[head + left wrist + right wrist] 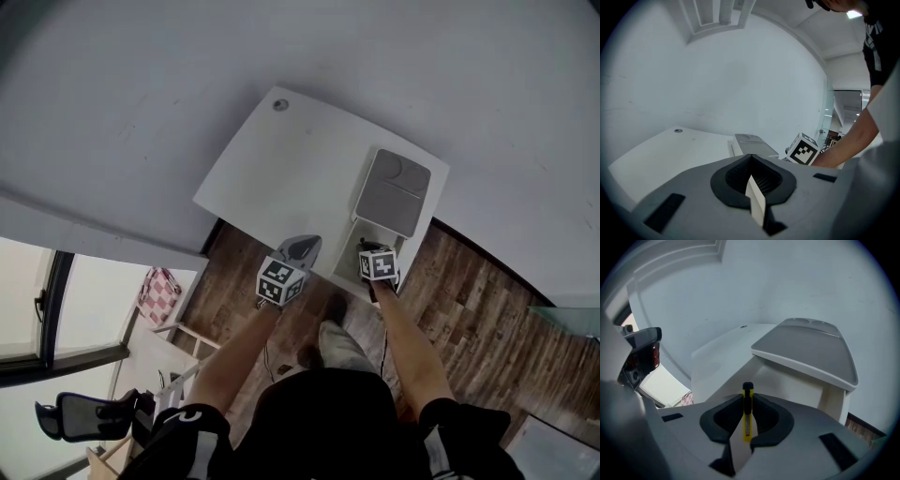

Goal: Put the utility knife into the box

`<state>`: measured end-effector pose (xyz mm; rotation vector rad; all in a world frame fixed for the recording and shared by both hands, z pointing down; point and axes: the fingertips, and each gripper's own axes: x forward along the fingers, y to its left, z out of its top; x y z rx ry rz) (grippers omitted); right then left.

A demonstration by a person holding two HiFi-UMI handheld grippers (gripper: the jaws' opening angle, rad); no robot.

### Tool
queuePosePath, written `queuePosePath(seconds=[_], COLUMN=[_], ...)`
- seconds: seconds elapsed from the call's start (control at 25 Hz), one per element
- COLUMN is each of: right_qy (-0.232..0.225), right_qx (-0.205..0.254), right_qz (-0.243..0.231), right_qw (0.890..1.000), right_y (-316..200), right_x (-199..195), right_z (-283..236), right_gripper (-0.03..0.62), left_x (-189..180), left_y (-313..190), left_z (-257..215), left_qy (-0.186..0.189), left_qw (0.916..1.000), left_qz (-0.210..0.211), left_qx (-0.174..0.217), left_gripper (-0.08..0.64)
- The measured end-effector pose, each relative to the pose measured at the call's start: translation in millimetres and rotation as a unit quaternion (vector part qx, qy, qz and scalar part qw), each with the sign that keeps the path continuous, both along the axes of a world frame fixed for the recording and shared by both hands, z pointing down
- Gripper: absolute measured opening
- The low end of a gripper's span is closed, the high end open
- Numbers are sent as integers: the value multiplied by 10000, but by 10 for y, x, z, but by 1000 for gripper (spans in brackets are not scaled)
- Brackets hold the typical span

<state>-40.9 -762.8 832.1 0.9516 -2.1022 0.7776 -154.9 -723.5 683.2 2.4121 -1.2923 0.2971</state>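
In the head view, the left gripper [300, 251] hangs at the near edge of the white table [281, 159]. The right gripper [373, 249] is beside it on the right, with its tip at the near side of the box [372, 232], just under the box's gray lid [394, 192].

In the left gripper view, the jaws are pressed together with nothing between them. The box [737, 149] stands ahead of them and slightly right, on the table [670, 150]. The right gripper's marker cube [805, 150] is farther right.

In the right gripper view, the jaws are clamped on the yellow utility knife [747, 418]. It stands on edge between them, its black end pointing forward. The box's white wall [787, 380] rises directly ahead of the knife, and the gray lid [811, 350] overhangs above it.
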Motion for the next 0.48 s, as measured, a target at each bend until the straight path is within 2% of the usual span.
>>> queuePosePath(seconds=[0.2, 0.32, 0.48], right_qy=[68, 44, -114], right_qx=[-5, -34, 83], right_qz=[-58, -114, 45], right_qw=[10000, 9999, 9999], right_y=[-38, -26, -13], right_x=[-26, -46, 15], right_z=[29, 38, -88], right_gripper=[87, 123, 127], left_x=[-144, -250, -293], left_y=[57, 73, 54], left_z=[64, 54, -69], left_qy=[-77, 34, 203], left_qw=[9998, 9994, 9984], left_qz=[-122, -320, -520], left_qx=[-115, -147, -29], left_gripper=[25, 25, 25])
